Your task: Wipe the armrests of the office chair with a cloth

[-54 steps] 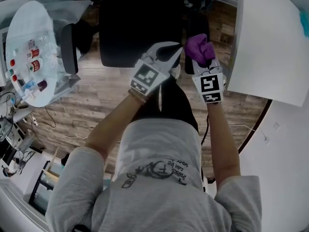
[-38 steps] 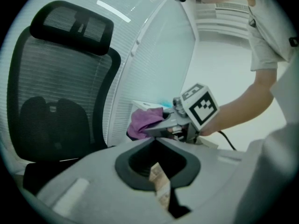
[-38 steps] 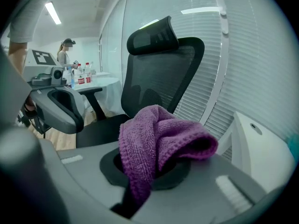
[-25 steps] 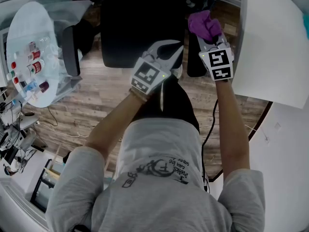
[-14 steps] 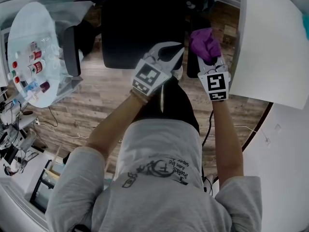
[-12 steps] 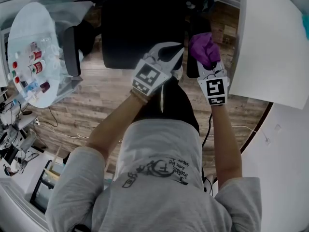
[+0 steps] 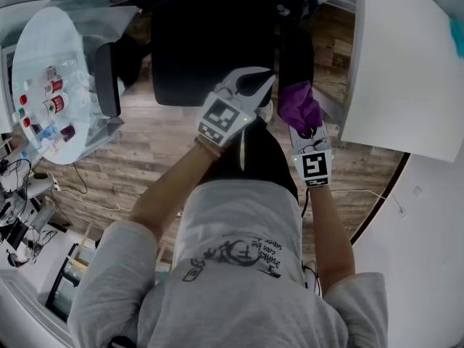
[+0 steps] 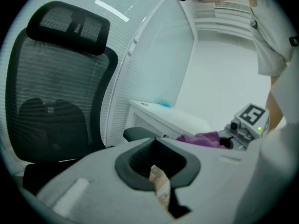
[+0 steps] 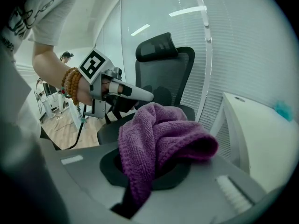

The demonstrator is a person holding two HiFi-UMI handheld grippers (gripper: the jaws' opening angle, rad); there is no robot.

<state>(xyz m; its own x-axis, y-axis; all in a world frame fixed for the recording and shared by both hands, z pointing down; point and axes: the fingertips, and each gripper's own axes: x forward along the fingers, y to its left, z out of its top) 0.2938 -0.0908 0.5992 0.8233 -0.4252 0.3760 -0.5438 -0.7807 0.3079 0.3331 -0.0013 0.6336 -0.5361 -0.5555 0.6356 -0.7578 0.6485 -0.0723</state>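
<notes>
Gripping a crumpled purple knitted cloth, the right gripper has its jaws closed on the fabric, which bulges up out of the dark hollow between them. The cloth sits at the near end of the armrest pad on the person's right, part of a black mesh-backed office chair that faces the person. The left gripper hovers at the seat's front corner nearest that armrest, just beside the right one. Its jaws are together and hold no object. A tan strip shows in their hollow, but what it is cannot be told. A white desk stands close beside the armrest, above a wood-plank floor.
</notes>
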